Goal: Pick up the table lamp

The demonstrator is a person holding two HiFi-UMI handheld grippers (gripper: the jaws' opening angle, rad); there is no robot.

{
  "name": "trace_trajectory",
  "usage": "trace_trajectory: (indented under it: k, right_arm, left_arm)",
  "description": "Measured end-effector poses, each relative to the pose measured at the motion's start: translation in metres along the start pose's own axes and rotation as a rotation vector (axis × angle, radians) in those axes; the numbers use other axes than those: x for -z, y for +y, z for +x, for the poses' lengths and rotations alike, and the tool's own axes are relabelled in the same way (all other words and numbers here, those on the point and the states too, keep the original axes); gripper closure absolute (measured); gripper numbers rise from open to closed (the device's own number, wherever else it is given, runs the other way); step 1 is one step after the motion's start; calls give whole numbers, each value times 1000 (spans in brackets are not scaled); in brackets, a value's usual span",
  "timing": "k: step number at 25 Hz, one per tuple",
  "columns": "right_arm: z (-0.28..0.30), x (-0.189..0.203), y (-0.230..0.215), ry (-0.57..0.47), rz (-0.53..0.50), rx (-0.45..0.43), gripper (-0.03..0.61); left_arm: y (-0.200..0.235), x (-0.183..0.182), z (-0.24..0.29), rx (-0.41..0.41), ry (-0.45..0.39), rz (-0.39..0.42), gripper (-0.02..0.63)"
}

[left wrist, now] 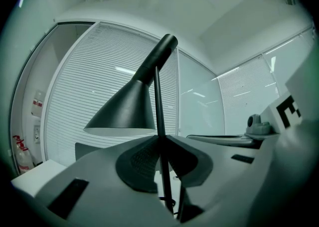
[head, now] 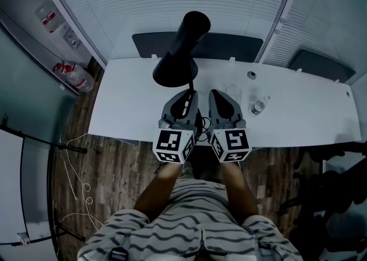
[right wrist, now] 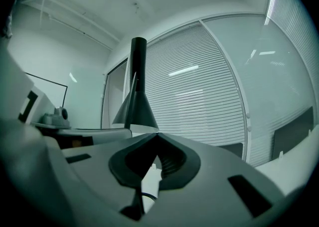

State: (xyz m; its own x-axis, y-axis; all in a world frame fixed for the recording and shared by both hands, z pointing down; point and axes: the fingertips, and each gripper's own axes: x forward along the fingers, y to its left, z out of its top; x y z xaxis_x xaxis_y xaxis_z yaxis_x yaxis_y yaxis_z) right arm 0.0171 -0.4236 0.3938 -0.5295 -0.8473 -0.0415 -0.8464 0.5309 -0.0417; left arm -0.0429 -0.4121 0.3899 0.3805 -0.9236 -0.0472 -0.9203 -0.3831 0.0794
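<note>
Left gripper view: table lamp (left wrist: 130, 113) clamped at stem (left wrist: 158, 101) by left gripper (left wrist: 160, 140); right gripper (right wrist: 157, 135), at three o'clock, closed empty; lift judged next.

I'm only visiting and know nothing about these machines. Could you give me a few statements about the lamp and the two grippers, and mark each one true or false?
1. The left gripper is closed on the thin stem of the table lamp. True.
2. The right gripper is holding the lamp too. False: its jaws are together with nothing between them, and the lamp stands off to its left.
3. The lamp's shade is white. False: the shade and stem are black.
4. Both grippers are near the front edge of the white table, side by side. True.
5. The lamp is lying flat on its side. False: its stem stands upright, with the shade opening facing down.
</note>
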Motion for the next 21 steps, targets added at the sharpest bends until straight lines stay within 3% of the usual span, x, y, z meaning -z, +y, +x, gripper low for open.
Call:
trace_trajectory:
  k: [21]
  right_arm:
    - [-2, -5, 0, -8, -7, -11, 568]
  left_arm:
    - [-1, -5, 2, -3, -17, 7, 569]
